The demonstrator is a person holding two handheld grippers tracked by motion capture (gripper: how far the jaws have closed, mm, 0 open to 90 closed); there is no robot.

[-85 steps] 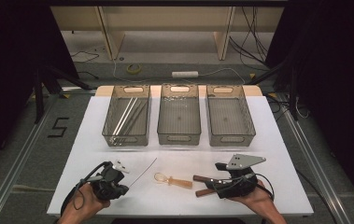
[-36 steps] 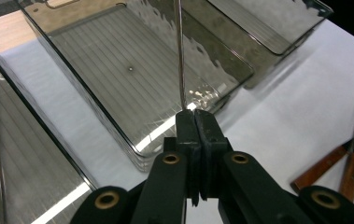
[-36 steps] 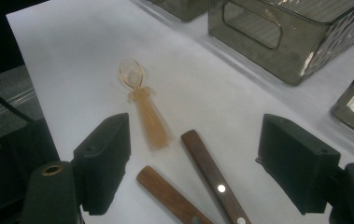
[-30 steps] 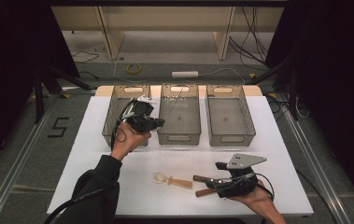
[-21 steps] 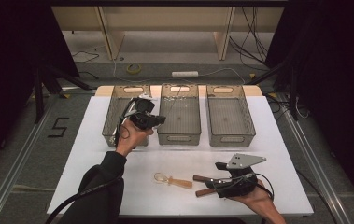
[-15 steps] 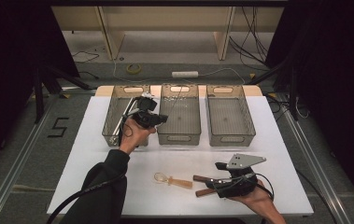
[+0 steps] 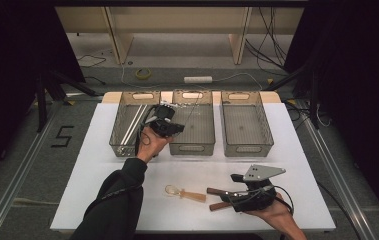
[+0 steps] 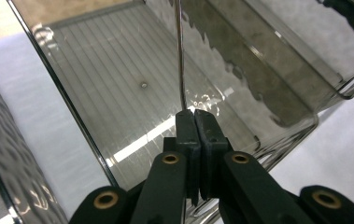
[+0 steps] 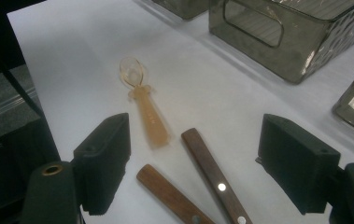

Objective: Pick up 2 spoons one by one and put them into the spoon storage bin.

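Thin metal rod (image 8: 180, 56) pinched in left claw (image 8: 195, 114), over middle bin (image 8: 118, 88)

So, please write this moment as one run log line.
left gripper: shut on thin metal rod, above middle bin | right gripper: open, over two wooden handles | amber spoon: on table

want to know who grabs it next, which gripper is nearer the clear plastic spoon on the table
Right. The right gripper rests open on the table just beside the plastic spoon; the left gripper is up over the middle bin, shut on a thin metal rod.
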